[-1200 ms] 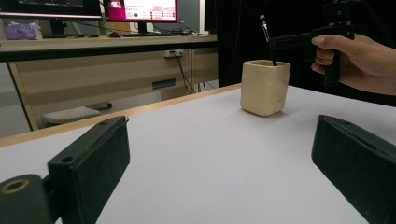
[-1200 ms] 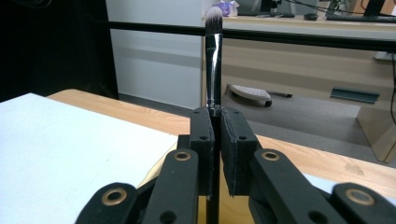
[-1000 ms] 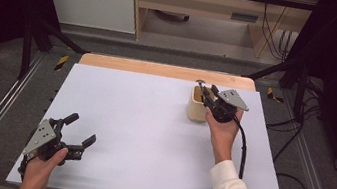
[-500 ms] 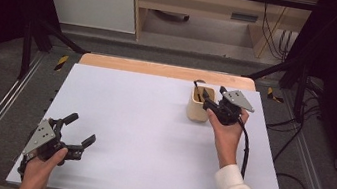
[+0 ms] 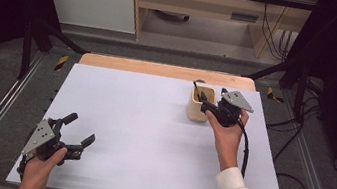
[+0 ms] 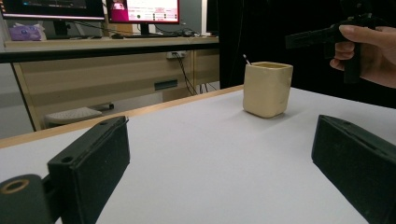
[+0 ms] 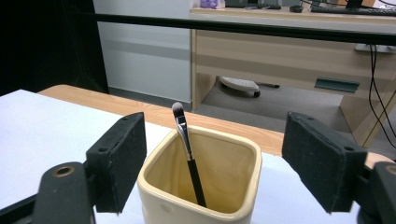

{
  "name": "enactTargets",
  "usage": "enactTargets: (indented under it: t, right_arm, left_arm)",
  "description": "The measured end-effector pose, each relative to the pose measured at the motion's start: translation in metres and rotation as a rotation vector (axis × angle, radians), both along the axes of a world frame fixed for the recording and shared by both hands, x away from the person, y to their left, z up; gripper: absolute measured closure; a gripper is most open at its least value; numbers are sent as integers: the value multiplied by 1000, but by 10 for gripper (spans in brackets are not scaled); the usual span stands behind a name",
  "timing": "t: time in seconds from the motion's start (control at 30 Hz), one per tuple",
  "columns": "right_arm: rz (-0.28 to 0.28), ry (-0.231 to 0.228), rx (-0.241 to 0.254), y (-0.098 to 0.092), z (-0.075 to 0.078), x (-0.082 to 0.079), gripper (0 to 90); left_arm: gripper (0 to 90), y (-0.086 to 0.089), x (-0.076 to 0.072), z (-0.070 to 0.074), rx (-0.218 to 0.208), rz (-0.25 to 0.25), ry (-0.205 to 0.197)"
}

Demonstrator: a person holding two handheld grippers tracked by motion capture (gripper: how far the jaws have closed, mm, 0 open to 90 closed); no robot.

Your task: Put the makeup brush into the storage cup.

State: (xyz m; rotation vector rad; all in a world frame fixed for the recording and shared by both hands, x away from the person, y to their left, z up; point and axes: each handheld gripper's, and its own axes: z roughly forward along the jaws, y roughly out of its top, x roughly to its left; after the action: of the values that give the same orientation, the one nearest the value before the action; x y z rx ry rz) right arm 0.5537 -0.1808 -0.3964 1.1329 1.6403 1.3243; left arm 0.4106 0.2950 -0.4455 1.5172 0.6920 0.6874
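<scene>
**Now the brush stands free in the cup**

Now I see the brush (image 7: 188, 154) leaning inside the cup (image 7: 201, 189), its bristle tip up and against the far-left rim. The cup stands on the table (image 5: 141, 131), towards its far right part. My right gripper (image 5: 208, 108) hangs just beside the cup on its near side. Its jaws have just been opening and now stand wide on both sides of the cup, and no pad touches the cup or the brush.

I judge the brush as very light and thin, with a stiff, smooth handle that can slip or turn between the pads. The bristles are soft, so I would not squeeze there. The best place to hold is the dark handle just under the metal ferrule, above the rim.

The cup looks like glazed ceramic: rather heavy, hard, slippery, and breakable. I would take it by one wall, from above.

My left gripper (image 5: 74, 133) rests open at the near left corner and holds nothing.
</scene>
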Motion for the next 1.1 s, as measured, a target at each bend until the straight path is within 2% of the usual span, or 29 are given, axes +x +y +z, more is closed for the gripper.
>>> enactTargets:
  t: [0.4,0.57,0.9,1.03,1.1]
  right_arm:
    - [14,10,-20,-1,0,-2,190]
    - [36,19,-23,1,0,-3,131]
    - [37,21,-26,3,0,-10,72]
    - [32,7,-43,3,-2,-12,68]
    - [22,20,-54,4,-4,-13,69]
  left_arm:
    - [40,1,0,0,0,2,0]
    - [40,1,0,0,-3,4,3]
    - [40,1,0,0,0,2,2]
    - [40,1,0,0,1,5,3]
    - [40,1,0,0,2,5,3]
